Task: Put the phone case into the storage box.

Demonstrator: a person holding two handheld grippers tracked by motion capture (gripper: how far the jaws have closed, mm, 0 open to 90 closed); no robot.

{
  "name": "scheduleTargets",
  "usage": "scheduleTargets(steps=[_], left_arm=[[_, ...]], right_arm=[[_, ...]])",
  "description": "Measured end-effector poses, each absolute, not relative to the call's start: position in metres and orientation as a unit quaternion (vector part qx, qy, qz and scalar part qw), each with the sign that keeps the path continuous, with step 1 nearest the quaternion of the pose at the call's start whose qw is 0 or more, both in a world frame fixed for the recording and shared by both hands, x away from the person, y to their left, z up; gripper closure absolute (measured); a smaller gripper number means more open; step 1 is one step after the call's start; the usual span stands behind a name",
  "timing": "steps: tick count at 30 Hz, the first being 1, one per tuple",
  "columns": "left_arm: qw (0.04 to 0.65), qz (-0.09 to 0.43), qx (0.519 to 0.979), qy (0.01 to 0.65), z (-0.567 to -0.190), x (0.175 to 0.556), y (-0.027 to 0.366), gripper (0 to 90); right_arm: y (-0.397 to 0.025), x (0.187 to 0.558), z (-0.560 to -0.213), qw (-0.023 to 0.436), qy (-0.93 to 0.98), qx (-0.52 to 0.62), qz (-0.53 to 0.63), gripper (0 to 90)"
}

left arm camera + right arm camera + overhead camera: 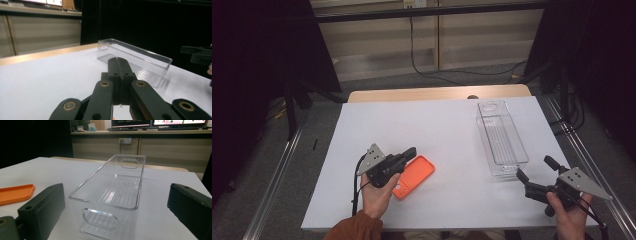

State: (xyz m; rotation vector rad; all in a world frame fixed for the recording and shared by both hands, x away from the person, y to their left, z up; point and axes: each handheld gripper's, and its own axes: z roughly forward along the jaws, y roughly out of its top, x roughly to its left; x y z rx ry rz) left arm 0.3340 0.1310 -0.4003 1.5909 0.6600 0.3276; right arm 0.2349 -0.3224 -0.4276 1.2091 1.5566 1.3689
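White table, dark room behind, two hand-held grippers and two things between them.

Low and left of centre in the high view I hold my left hand-held gripper [411,152], its jaws pressed together on nothing, the tips over the upper edge of the orange phone case [416,175]; I cannot tell whether they touch it. That case lies flat on the table [437,125], just right of my left hand [377,192]. Right of centre stands the clear plastic bin [501,137], long and narrow, running up the frame toward the table's far edge. At the lower right my right hand-held gripper [535,168] has its jaws spread wide, aimed at the bin's near end and close to it without touching.
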Motion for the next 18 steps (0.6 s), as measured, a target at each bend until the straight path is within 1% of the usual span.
scheduleTargets(steps=[1,2,4,6,12,14,18], left_arm=[[0.637,0.137,0.701,0.291,-0.4004,0.3343,0.1318,90.0],[0.630,0.114,0.707,0.300,-0.3998,0.3349,0.1332,90.0],[0.630,0.106,0.708,0.301,-0.3996,0.3349,0.1334,90.0],[0.613,0.084,0.727,0.296,-0.3965,0.3332,0.1343,90.0],[0.594,0.058,0.746,0.296,-0.3957,0.3322,0.1349,90.0],[0.569,0.046,0.769,0.290,-0.3969,0.3333,0.1346,90.0],[0.548,0.039,0.782,0.295,-0.3977,0.3346,0.1353,90.0]], right_arm=[[-0.3224,0.2349,-0.4276,0.362,0.605,0.470,0.532,0.6],[-0.3224,0.2346,-0.4275,0.362,0.604,0.469,0.533,0.6],[-0.3226,0.2343,-0.4273,0.363,0.605,0.469,0.532,0.6],[-0.3228,0.2340,-0.4273,0.363,0.605,0.468,0.532,0.6],[-0.3227,0.2338,-0.4272,0.364,0.606,0.467,0.531,0.5],[-0.3227,0.2339,-0.4272,0.364,0.605,0.467,0.532,0.5],[-0.3227,0.2341,-0.4272,0.364,0.607,0.466,0.531,0.6]])
